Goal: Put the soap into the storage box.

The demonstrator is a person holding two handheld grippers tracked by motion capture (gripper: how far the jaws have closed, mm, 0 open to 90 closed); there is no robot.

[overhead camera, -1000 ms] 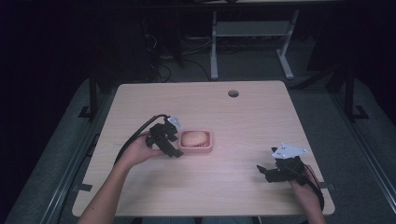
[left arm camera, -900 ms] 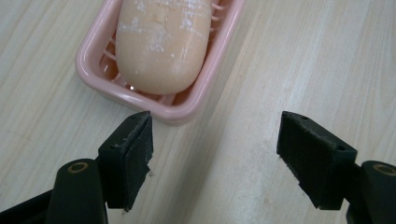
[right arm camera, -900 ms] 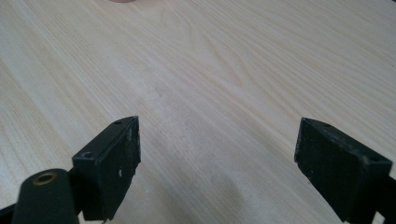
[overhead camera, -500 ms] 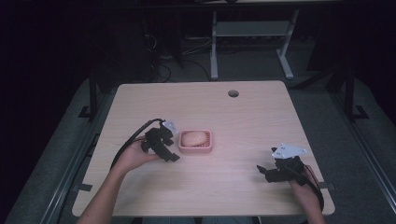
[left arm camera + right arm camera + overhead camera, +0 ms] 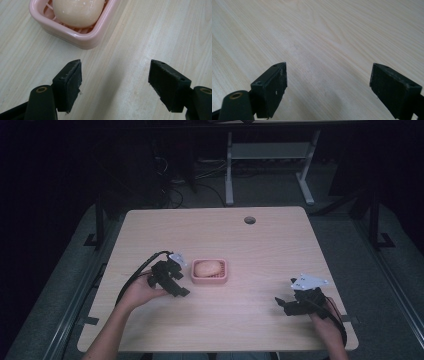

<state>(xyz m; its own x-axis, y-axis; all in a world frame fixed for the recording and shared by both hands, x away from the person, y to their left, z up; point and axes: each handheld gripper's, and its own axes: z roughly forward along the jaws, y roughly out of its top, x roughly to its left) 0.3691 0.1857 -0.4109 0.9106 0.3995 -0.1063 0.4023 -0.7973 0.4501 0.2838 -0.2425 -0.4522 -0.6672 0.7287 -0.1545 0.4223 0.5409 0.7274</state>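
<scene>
A pink soap dish (image 5: 210, 279) sits near the middle of the wooden table (image 5: 240, 240), with a pale oval soap bar (image 5: 207, 268) lying in it. My left gripper (image 5: 179, 289) is just left of the dish, low over the table, open and holding nothing. In the left gripper view the dish (image 5: 82, 37) and soap (image 5: 77, 11) lie above the spread jaws (image 5: 115, 83). My right gripper (image 5: 282, 306) rests near the table's front right, open with nothing in it. Bare wood lies between its jaws (image 5: 328, 85) in the right gripper view.
A round cable hole (image 5: 249, 220) is in the table near its far edge. Beyond the table stand a white desk frame (image 5: 267, 155) and cables on the dark floor. Both forearms come in from the table's front edge.
My left gripper has drawn back from the soap dish, toward the left and the front edge. The right gripper has stayed still.
</scene>
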